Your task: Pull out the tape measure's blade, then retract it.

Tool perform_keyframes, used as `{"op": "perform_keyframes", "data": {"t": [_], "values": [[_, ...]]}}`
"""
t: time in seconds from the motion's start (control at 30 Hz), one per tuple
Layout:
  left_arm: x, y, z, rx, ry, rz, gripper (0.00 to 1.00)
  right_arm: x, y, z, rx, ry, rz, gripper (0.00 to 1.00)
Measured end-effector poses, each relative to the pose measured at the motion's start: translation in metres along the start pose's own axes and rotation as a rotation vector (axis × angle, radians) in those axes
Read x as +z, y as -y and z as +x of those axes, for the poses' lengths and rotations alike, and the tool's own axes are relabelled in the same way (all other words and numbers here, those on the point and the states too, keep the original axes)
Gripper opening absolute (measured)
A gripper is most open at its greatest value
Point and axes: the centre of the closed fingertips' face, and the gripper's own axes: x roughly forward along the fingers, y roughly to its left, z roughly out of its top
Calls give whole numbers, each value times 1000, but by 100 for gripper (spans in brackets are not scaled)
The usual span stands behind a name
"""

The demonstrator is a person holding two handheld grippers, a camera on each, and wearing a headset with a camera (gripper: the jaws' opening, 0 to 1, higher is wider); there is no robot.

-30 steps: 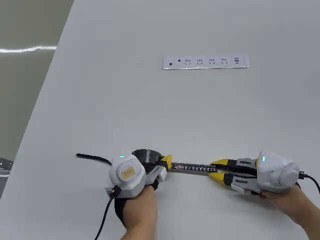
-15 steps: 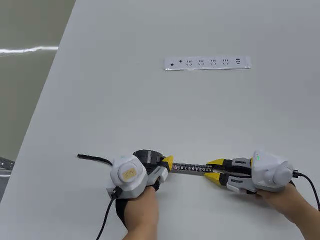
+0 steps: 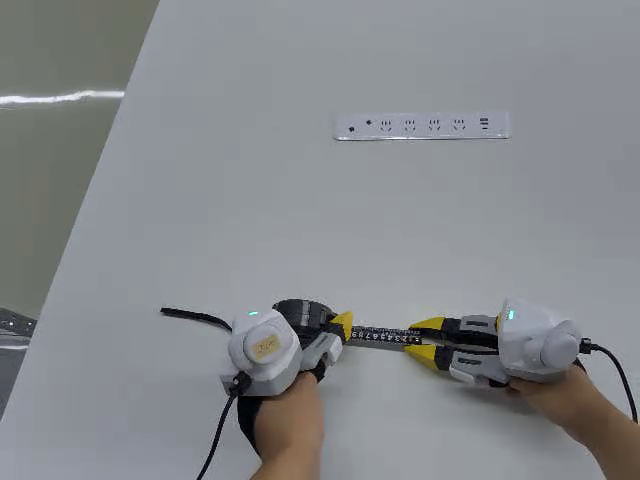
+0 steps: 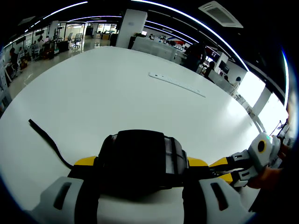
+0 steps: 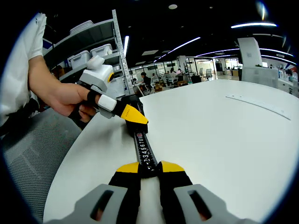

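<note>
**Surroundings: table, power strip, office background**

White table, matte and wide. A white power strip lies flat on it toward the far side, long axis running across the head view. It has a row of sockets on its top face and one dark spot at its left end. Grey-green floor lies beyond the table's left edge, carrying a bright reflected streak.

Right gripper view: metal shelving holds lidded storage bins, with ceiling light strips overhead. Grey mesh surface at lower left, identity unclear.

Left gripper view: open office, desks and people far off, too small to detail.
</note>
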Motion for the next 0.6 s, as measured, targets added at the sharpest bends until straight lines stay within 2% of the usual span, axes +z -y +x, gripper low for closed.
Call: {"op": "perform_keyframes", "data": {"t": [0.6], "values": [[-1, 0, 0, 1, -2, -1, 71, 6, -4, 21, 16, -1, -2, 14]]}}
